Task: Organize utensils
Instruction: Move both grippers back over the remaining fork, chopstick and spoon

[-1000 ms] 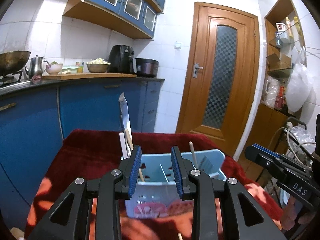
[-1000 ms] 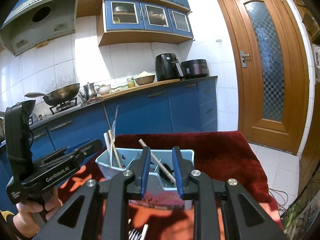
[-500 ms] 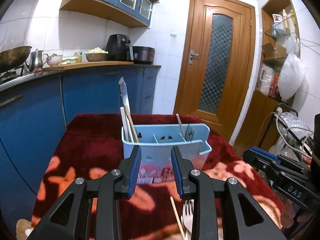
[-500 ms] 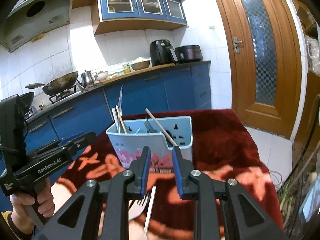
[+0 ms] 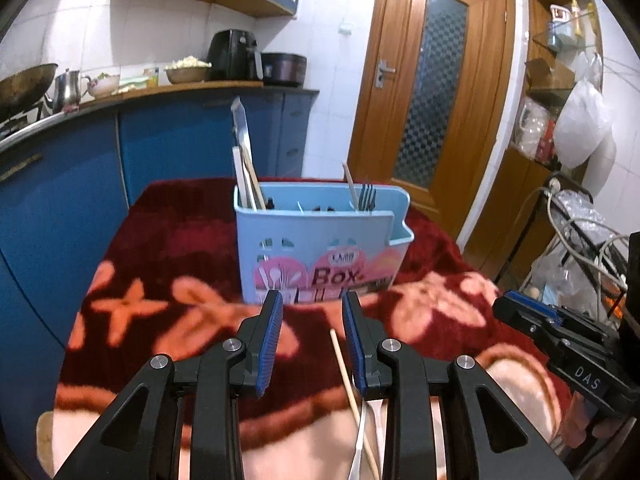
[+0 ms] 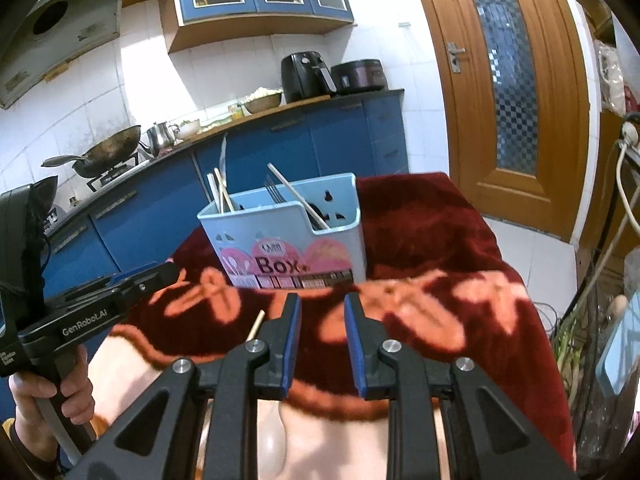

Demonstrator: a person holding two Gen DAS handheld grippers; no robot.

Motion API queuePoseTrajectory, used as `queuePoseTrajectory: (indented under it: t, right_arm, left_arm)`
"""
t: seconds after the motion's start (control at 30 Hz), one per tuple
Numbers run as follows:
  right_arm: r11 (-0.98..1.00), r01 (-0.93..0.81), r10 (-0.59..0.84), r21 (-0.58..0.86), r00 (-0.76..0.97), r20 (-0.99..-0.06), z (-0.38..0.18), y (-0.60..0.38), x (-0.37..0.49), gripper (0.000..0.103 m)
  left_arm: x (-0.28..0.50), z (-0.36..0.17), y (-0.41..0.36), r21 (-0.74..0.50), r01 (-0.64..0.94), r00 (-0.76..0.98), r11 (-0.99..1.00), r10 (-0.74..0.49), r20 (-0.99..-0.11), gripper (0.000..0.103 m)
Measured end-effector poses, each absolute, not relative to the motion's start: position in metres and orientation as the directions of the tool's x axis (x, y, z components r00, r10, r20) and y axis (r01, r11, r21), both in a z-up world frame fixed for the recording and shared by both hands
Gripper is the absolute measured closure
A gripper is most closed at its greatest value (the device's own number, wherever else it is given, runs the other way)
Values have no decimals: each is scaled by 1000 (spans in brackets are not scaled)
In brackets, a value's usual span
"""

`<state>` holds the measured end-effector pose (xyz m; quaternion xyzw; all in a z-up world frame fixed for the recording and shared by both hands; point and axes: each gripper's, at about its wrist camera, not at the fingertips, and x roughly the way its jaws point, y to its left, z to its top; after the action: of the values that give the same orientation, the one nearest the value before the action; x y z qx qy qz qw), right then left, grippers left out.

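Left hand-held gripper [image 5: 311, 338]: jaws parted, nothing between them, poised above the near part of the desk [image 5: 168, 248], which carries a dark red blanket with pale flower shapes.

Right hand-held gripper [image 6: 320, 340]: jaws likewise parted and empty, level with the left one and aimed at the same spot.

Utensil box [image 5: 320, 240]: light blue plastic caddy marked "Box", upright toward the far edge of the desk, roughly mid-width, well apart from both sets of fingers.

- Left compartment: a flat white-handled tool and wooden sticks, standing upright.
- Right compartment: a dark fork [image 5: 366, 196], tines up, and one leaning chopstick [image 6: 298, 198].
- Middle sections: contents too dim to tell.

Loose items at the near edge of the desk, not yet sorted:

- Wooden chopstick [image 5: 348, 384], lying lengthwise just under the left jaws.
- Metal utensil handle [image 5: 360, 444] beside it; its kind cannot be told.
- Pale spoon [image 6: 276, 448], below the right jaws, partly hidden by the gripper body.

Progress, as judged: sorting partly done. Several pieces already stand in the box, and at least three lie outside it. Likely next pick is the chopstick or the spoon, each being nearest to open jaws.
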<state>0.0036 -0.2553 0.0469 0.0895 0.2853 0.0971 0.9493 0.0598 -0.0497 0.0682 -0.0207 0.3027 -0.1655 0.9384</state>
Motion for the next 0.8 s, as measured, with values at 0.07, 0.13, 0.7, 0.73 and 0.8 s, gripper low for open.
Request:
queuePoseTrajectory:
  t: [0.07,0.13,0.7,0.73,0.8]
  right_arm:
    - [965,-132,237,228,812,-533,43,-257,2,78]
    - [965,-130,237,229,808,-540,40,-259,0,78]
    - [963,-93,232,253,766,-599,18,-276,-1,78]
    - [963,-92,231,253,765,-601,17,-276,-1,78]
    - [962,-90,232,256,762,-605,15,-276,-1,77]
  left_arm:
    - [59,63,-52,-140,305,743,942,-327,-584,72]
    - [58,58,-53,-144,309,728,940,-332,-600,72]
    - [76,10,-73,-203,336,510,920,-359,-782,72]
    - [76,7,-74,-208,338,498,918,-363,-788,72]
    - [74,4,-75,-213,345,482,914,-367,-795,72]
